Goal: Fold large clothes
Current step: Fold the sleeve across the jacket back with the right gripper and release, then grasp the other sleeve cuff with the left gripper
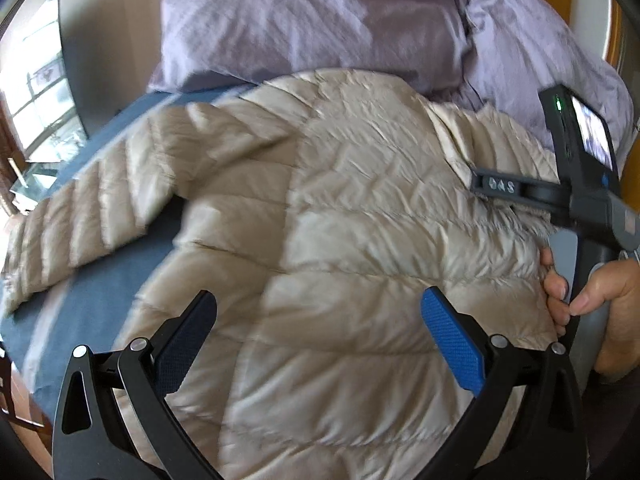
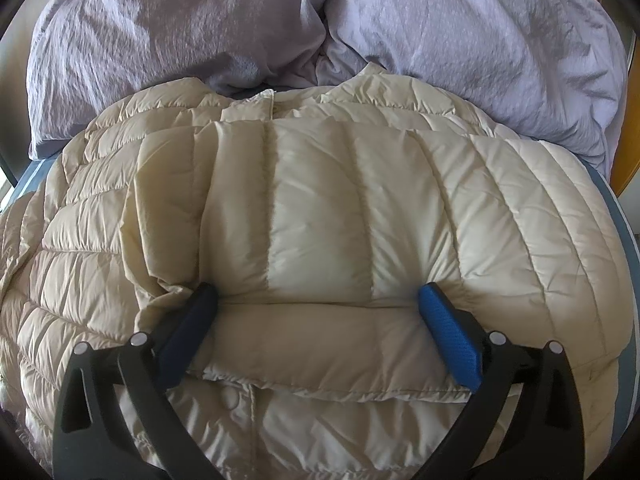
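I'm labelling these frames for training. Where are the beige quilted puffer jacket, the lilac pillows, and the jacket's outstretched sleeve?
Beige quilted puffer jacket (image 2: 320,208): right wrist view, folded-over panel.
Lilac pillows (image 1: 304,20): left wrist view, middle of the left pillow.
Jacket's outstretched sleeve (image 1: 100,200): left wrist view, mid-sleeve.

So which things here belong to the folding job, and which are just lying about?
Job:
- beige puffer jacket
- its outstretched sleeve
- left gripper, open
- right gripper, open

Lying about:
- lilac pillows
- blue bedsheet
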The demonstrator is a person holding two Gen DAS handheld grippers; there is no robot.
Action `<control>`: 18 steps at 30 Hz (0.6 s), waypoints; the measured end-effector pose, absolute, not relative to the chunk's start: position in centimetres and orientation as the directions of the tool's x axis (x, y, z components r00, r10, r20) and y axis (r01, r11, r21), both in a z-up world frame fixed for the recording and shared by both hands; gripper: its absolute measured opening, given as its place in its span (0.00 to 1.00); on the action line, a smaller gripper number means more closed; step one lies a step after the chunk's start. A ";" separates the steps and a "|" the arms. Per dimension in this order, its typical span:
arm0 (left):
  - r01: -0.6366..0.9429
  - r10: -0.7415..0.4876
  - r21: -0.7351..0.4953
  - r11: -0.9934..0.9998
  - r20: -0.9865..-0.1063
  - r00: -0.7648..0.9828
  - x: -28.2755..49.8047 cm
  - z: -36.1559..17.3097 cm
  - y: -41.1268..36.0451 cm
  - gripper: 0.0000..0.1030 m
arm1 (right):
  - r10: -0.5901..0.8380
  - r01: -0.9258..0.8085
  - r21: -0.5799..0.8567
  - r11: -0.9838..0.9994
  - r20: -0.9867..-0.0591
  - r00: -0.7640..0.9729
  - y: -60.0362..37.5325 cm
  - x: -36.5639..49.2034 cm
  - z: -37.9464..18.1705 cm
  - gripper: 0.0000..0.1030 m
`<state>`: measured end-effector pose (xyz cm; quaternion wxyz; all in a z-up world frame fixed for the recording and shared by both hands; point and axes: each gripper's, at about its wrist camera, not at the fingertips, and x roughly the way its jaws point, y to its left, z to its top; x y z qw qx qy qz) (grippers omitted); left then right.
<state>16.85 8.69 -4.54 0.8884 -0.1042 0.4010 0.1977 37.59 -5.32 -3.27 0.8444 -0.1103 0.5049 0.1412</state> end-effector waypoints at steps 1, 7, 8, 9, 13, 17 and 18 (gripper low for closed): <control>-0.446 0.284 -0.021 0.895 -0.745 0.603 16.3 -4.1 9.1 0.99 | 0.127 -0.350 -0.044 0.936 -0.884 0.450 -5.3 37.6 -3.3 0.98; -0.546 0.369 -0.005 0.838 -0.731 0.573 13.7 -2.9 12.6 0.99 | 0.127 -0.350 -0.044 0.936 -0.884 0.450 -5.4 37.6 -3.3 0.98; -0.565 0.384 -0.002 0.825 -0.732 0.563 13.2 -2.8 13.4 0.99 | 0.127 -0.350 -0.044 0.936 -0.884 0.450 -5.4 37.6 -3.3 0.98; -0.577 0.394 0.003 0.817 -0.732 0.555 12.8 -2.8 14.0 0.99 | 0.128 -0.350 -0.043 0.936 -0.884 0.450 -5.4 37.6 -3.3 0.98; -0.638 0.447 0.025 0.769 -0.735 0.510 10.7 -2.5 17.4 0.99 | 0.128 -0.348 -0.041 0.937 -0.883 0.451 -5.4 37.5 -3.2 0.98; -0.697 0.483 0.020 0.717 -0.736 0.475 8.3 -2.1 21.6 0.99 | 0.130 -0.347 -0.039 0.937 -0.883 0.450 -5.4 37.6 -3.2 0.98; -0.716 0.508 0.035 0.698 -0.729 0.459 7.6 -1.9 23.0 0.99 | 0.130 -0.346 -0.038 0.938 -0.883 0.451 -5.4 37.6 -3.2 0.98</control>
